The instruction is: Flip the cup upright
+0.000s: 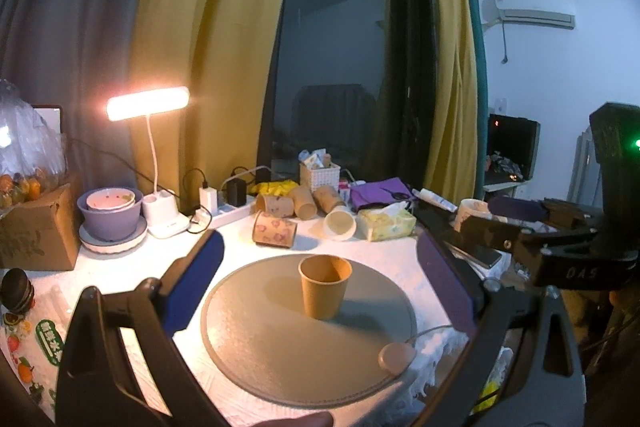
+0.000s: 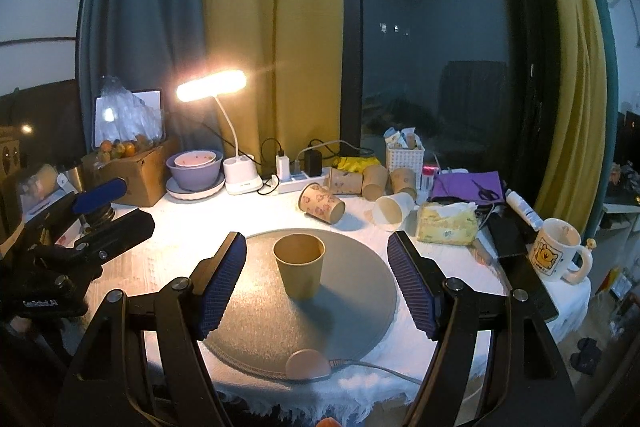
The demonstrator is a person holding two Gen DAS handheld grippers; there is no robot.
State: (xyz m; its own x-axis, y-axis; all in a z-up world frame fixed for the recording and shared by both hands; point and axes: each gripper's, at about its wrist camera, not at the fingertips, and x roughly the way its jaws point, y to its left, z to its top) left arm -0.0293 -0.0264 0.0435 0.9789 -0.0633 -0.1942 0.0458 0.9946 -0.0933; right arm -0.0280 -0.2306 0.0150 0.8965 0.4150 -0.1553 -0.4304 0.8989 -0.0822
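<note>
A plain brown paper cup point(image 1: 325, 285) point(image 2: 300, 265) stands upright, mouth up, near the middle of a round grey mat point(image 1: 280, 359) point(image 2: 352, 319). My left gripper point(image 1: 320, 263) is open, its blue pads wide apart on either side of the cup, which sits a little ahead. My right gripper point(image 2: 316, 257) is open too, its pads flanking the cup without touching it. The right gripper also shows at the right of the left wrist view point(image 1: 520, 223), and the left gripper at the left of the right wrist view point(image 2: 100, 195).
Several paper cups point(image 1: 276, 229) point(image 2: 322, 203) lie on their sides behind the mat. A lit desk lamp point(image 2: 212, 86), purple bowls point(image 2: 195, 169), a power strip point(image 2: 296, 181), a tissue pack point(image 2: 446, 223), a bear mug point(image 2: 556, 250) and a cardboard box point(image 2: 136, 171) crowd the table. A cabled puck point(image 2: 308, 365) rests on the mat's near edge.
</note>
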